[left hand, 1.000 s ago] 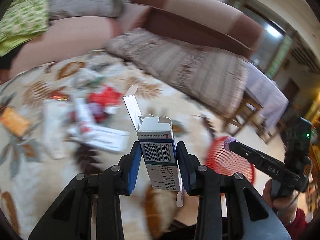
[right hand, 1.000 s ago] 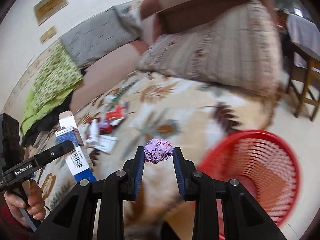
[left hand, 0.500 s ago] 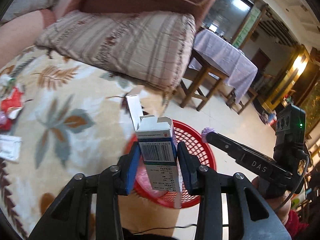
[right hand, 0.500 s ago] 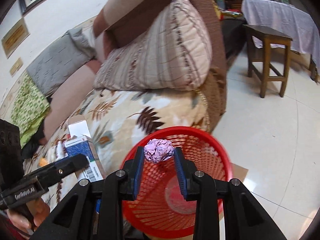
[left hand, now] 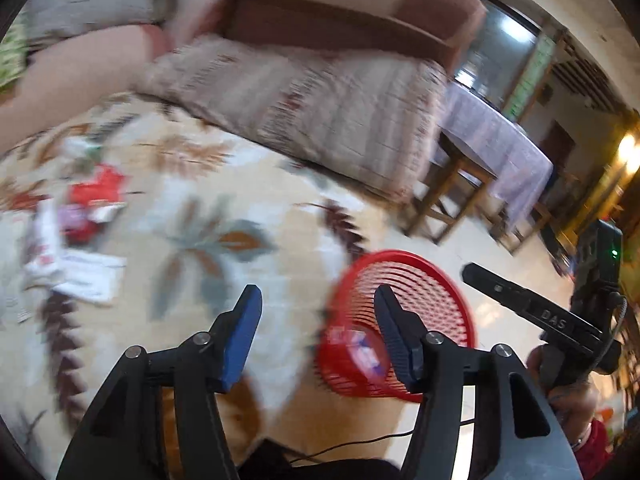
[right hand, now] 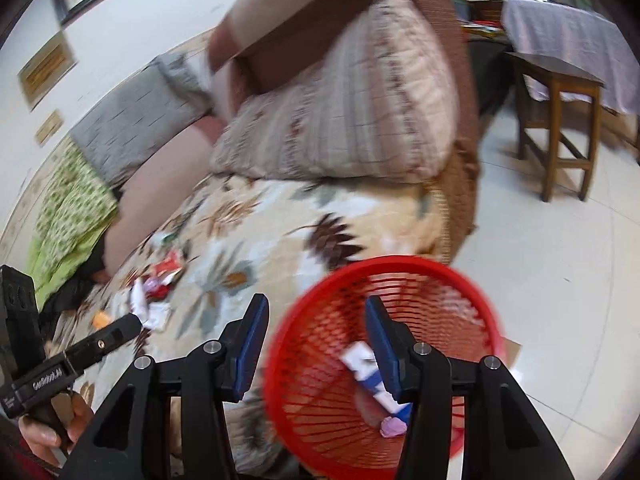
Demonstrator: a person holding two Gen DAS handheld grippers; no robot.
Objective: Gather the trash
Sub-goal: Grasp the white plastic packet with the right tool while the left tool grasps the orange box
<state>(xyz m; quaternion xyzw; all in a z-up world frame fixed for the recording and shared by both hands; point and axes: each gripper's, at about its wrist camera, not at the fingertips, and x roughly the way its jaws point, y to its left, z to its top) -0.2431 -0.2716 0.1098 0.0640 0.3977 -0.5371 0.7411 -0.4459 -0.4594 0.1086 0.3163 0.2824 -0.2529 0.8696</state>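
A red mesh basket stands on the floor beside the sofa. Inside it lie a blue-and-white carton and a crumpled purple paper ball. My right gripper hangs open above the basket, nothing between its fingers. My left gripper is open too and empty, over the sofa's edge just left of the basket. Several scraps of litter remain on the leaf-patterned sofa cover, far left; the same litter shows in the right wrist view.
A striped cushion leans on the brown sofa back. A wooden stool and a cloth-covered table stand on the pale tiled floor. A green patterned cloth lies at the sofa's far end.
Both grippers opened. The carton left my left gripper and the purple paper ball left my right; both now lie in the red basket. The left view swung back toward the sofa.
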